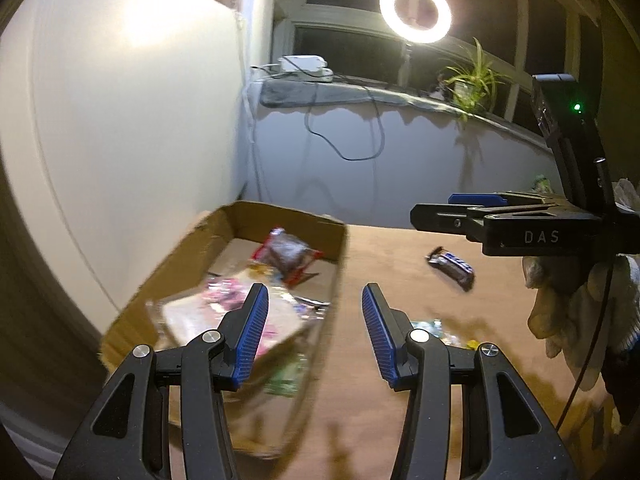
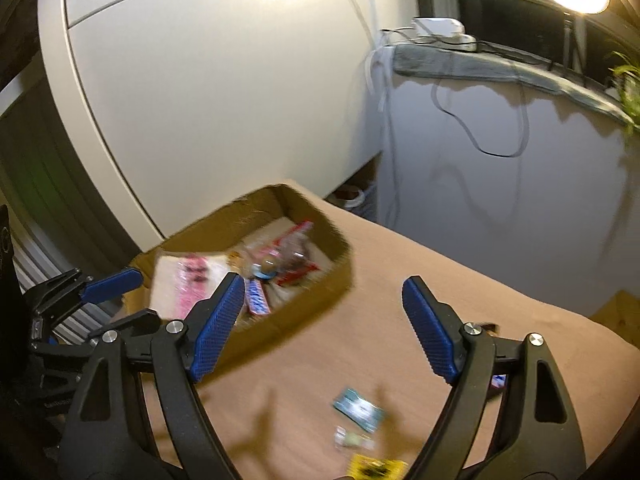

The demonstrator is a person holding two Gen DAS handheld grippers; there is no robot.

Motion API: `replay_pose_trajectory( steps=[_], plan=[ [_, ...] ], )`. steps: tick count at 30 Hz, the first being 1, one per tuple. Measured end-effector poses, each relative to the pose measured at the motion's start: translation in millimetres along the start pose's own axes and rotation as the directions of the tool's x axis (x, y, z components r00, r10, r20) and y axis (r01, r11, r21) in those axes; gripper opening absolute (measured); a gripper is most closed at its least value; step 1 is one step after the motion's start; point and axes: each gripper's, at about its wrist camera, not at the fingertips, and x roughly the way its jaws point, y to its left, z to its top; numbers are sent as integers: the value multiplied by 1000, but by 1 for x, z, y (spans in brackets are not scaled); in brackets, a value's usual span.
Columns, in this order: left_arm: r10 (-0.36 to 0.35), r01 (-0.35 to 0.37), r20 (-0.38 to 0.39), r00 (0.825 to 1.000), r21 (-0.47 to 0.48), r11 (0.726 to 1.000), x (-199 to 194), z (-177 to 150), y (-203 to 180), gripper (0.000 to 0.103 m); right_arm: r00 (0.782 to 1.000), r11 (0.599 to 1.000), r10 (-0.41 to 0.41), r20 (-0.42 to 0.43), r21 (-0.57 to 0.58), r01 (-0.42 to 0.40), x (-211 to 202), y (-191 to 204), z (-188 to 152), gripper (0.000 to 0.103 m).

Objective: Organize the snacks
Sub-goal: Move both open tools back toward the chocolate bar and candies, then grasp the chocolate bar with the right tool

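Note:
A cardboard box (image 1: 338, 276) (image 2: 320, 300) sits at the table's left side and holds several snack packets, among them a pink one (image 1: 228, 300) (image 2: 188, 284) and a dark one with red edges (image 1: 288, 256). My left gripper (image 1: 314, 336) is open and empty, raised over the box's right wall. My right gripper (image 2: 324, 328) is open and empty, above the table to the right of the box; it also shows in the left wrist view (image 1: 448, 208). A dark chocolate bar (image 1: 452, 268) lies on the table. A teal packet (image 2: 358, 408), a small pale packet (image 2: 352, 440) and a yellow packet (image 2: 376, 470) lie below the right gripper.
The table (image 1: 400, 248) (image 2: 480, 300) is covered in brown cloth. A white cabinet (image 1: 120, 120) stands behind the box. A windowsill holds a ring light (image 1: 416, 10), a plant (image 1: 472, 80) and a power strip with cables (image 1: 304, 68). The left gripper shows at the right wrist view's left edge (image 2: 100, 292).

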Motion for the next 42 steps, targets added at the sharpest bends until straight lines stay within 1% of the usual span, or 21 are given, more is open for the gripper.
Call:
replay_pose_trajectory(
  steps=[9, 12, 15, 16, 17, 18, 20, 23, 26, 28, 31, 35, 36, 37, 39, 40, 41, 42],
  plan=[
    [-68, 71, -52, 996, 43, 997, 19, -5, -50, 48, 997, 994, -74, -21, 77, 76, -23, -73, -34, 84],
    [-90, 94, -79, 993, 53, 994, 29, -9, -63, 48, 996, 992, -88, -33, 93, 90, -24, -91, -42, 84],
    [-121, 128, -117, 986, 62, 990, 40, -14, -75, 48, 994, 989, -95, -51, 113, 100, -18, -109, -49, 84],
    [-133, 142, -136, 982, 65, 988, 45, -16, -79, 47, 994, 988, -92, -60, 119, 99, -15, -114, -51, 84],
    [-144, 156, -156, 977, 70, 985, 51, -18, -83, 42, 994, 988, -90, -66, 120, 98, -11, -116, -54, 84],
    [-148, 162, -172, 974, 76, 984, 54, -21, -86, 39, 993, 988, -93, -73, 119, 101, -6, -120, -56, 84],
    [-155, 176, -206, 966, 91, 980, 64, -26, -95, 33, 992, 987, -95, -81, 120, 105, 1, -124, -60, 84],
    [-162, 193, -243, 956, 113, 975, 74, -31, -103, 29, 992, 987, -77, -103, 130, 91, 16, -131, -65, 84],
    [-165, 206, -271, 948, 131, 970, 81, -34, -109, 28, 990, 989, -76, -122, 117, 90, 27, -133, -68, 83],
    [-163, 210, -287, 944, 142, 967, 86, -37, -112, 28, 988, 990, -71, -135, 108, 86, 33, -133, -69, 78],
    [-158, 214, -309, 938, 157, 964, 93, -40, -116, 28, 986, 992, -71, -151, 98, 86, 41, -131, -70, 77],
    [-148, 212, -324, 934, 170, 963, 99, -43, -120, 28, 982, 992, -78, -174, 82, 94, 51, -129, -70, 77],
    [-148, 212, -326, 934, 171, 962, 100, -43, -121, 27, 981, 992, -80, -179, 78, 96, 53, -128, -71, 76],
    [-147, 213, -329, 933, 173, 962, 101, -44, -122, 23, 979, 993, -84, -188, 69, 98, 56, -127, -71, 74],
    [-149, 215, -334, 931, 170, 962, 103, -45, -123, 23, 974, 993, -96, -207, 54, 109, 63, -125, -72, 69],
    [-150, 215, -335, 930, 167, 962, 104, -46, -123, 21, 972, 992, -99, -213, 49, 112, 65, -124, -72, 66],
    [-152, 216, -335, 930, 164, 962, 105, -47, -121, 21, 971, 992, -101, -218, 47, 114, 66, -124, -73, 64],
    [-154, 217, -333, 930, 162, 963, 104, -47, -121, 21, 969, 992, -106, -224, 46, 119, 69, -124, -73, 59]
  ],
)
